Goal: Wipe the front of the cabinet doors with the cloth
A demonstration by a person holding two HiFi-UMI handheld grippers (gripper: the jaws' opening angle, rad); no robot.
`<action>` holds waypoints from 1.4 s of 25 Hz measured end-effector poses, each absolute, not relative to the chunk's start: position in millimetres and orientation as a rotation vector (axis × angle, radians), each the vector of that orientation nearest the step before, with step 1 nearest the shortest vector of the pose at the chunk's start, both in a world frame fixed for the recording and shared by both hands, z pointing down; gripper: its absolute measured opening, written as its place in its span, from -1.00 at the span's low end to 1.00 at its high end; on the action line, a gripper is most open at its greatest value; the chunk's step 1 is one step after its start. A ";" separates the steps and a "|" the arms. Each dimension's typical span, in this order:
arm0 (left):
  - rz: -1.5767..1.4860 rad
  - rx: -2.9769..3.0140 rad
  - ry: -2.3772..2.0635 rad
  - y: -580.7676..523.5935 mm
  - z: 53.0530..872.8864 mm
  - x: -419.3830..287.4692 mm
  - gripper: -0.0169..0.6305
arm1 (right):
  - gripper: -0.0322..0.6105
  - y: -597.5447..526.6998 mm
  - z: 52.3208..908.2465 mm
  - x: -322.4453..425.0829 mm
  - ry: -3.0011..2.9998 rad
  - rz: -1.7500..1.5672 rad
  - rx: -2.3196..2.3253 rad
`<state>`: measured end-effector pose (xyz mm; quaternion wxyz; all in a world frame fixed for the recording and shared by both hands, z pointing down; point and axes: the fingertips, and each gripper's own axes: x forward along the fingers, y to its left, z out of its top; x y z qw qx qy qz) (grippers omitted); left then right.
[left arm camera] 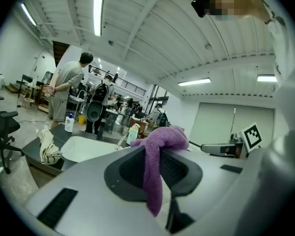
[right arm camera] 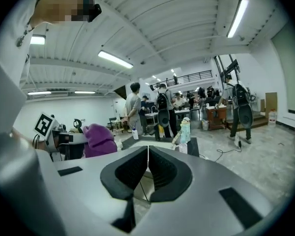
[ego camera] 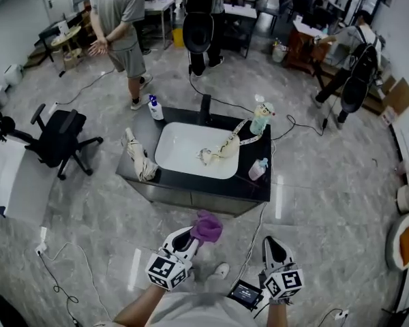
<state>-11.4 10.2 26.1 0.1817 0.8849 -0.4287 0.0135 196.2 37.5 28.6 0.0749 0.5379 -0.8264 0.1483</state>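
Note:
A purple cloth (ego camera: 207, 227) is pinched in my left gripper (ego camera: 191, 237), low in the head view; its folds bulge above the jaws and hang down between them as the purple cloth (left arm camera: 157, 166) in the left gripper view. My right gripper (ego camera: 273, 249) is held beside it, jaws shut together with nothing between them. The purple cloth (right arm camera: 99, 140) also shows at the left of the right gripper view. The cabinet (ego camera: 191, 199) stands ahead of both grippers, a dark unit with a white sink basin (ego camera: 191, 157) on top; its front doors face me, apart from both grippers.
On the cabinet top lie a beige rag (ego camera: 140, 157), a spray bottle (ego camera: 155, 107), a pale green bottle (ego camera: 260, 118) and a small pink bottle (ego camera: 258, 169). A black office chair (ego camera: 58, 136) stands left. Cables (ego camera: 259, 223) trail on the floor. People stand behind the cabinet.

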 end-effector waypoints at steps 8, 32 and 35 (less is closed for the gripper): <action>0.238 2.521 -1.132 -34.1 93.2 -23.6 -0.76 | -0.81 11.4 91.1 199.9 -2.394 0.477 1.605; 0.278 2.367 -1.091 -86.8 383.8 216.4 -0.76 | -0.81 24.8 395.4 307.8 -2.358 0.775 1.472; 0.294 2.415 -1.069 -99.5 399.2 242.1 -0.76 | -0.81 24.2 409.4 313.2 -2.350 0.805 1.489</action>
